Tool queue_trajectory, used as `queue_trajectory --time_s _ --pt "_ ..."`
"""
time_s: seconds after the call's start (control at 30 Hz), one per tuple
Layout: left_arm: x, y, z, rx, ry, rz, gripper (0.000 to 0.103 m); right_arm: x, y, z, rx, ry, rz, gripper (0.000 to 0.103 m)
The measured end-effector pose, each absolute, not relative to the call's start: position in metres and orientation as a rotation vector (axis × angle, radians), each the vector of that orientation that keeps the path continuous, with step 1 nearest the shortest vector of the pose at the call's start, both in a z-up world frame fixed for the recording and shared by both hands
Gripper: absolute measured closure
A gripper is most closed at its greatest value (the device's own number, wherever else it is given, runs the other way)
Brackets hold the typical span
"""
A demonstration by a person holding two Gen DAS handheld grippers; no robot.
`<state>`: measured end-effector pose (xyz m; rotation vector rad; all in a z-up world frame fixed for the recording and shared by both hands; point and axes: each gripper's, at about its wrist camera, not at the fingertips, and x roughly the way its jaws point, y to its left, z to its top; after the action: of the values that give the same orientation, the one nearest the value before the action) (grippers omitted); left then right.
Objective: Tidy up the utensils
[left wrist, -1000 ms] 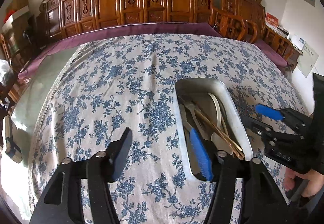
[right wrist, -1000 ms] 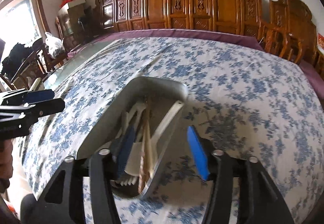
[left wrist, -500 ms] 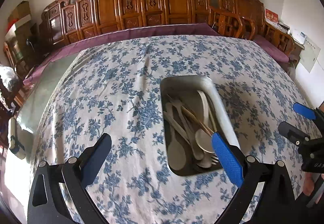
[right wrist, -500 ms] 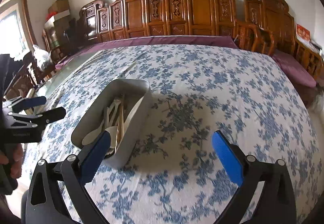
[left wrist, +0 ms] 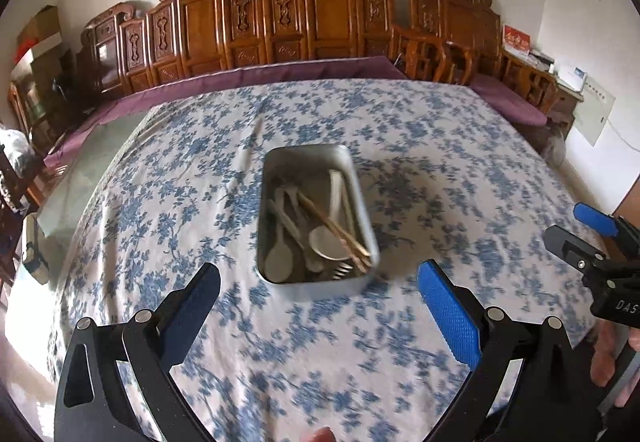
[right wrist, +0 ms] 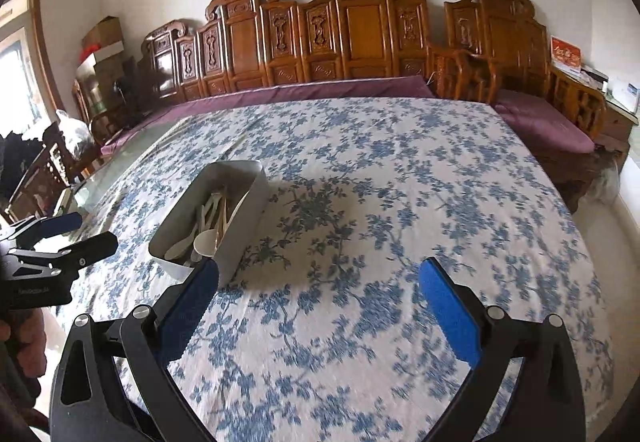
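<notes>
A grey metal tray [left wrist: 320, 288] stands on the flowered tablecloth and holds white spoons [left wrist: 326, 242], wooden chopsticks [left wrist: 334, 228] and a fork [left wrist: 342, 270]. My left gripper [left wrist: 320, 274] hovers short of the tray's near end, open wide with nothing between its blue pads. In the right wrist view the tray [right wrist: 244, 230] lies ahead to the left. My right gripper [right wrist: 320, 269] is open over bare cloth beside it and holds nothing. Each gripper shows in the other's view: the right gripper [left wrist: 566, 220] at the right edge, the left gripper [right wrist: 94, 229] at the left.
The blue-flowered cloth [right wrist: 400, 182] covers most of a large table, with a bare glass strip [left wrist: 80, 178] at the left edge and a small object [left wrist: 34, 254] on it. A carved wooden bench [left wrist: 320, 14] with purple cushions runs behind. A hand [left wrist: 608, 354] holds the right gripper's handle.
Both grippers had a finger inside the tray at its walls. They have opened wide and drawn back and up, so the tray now stands free and farther ahead.
</notes>
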<state>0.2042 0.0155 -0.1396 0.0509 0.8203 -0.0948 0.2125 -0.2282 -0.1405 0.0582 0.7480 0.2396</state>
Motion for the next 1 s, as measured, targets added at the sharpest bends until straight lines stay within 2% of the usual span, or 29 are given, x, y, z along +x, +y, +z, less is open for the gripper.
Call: queue_trajectory --time_s 0.67,1.0 --pt "0.119 -0.016 -0.076 0.030 0.688 -0.104 0.008 0.132 -0.252 -0.089 0.049 0.652 0.202 0.002" --pt "0.086 -0.012 -0.021 0.011 0.562 -0.094 0.008 0.101 -0.248 -0.033 0.045 0.529 0.216 0.002"
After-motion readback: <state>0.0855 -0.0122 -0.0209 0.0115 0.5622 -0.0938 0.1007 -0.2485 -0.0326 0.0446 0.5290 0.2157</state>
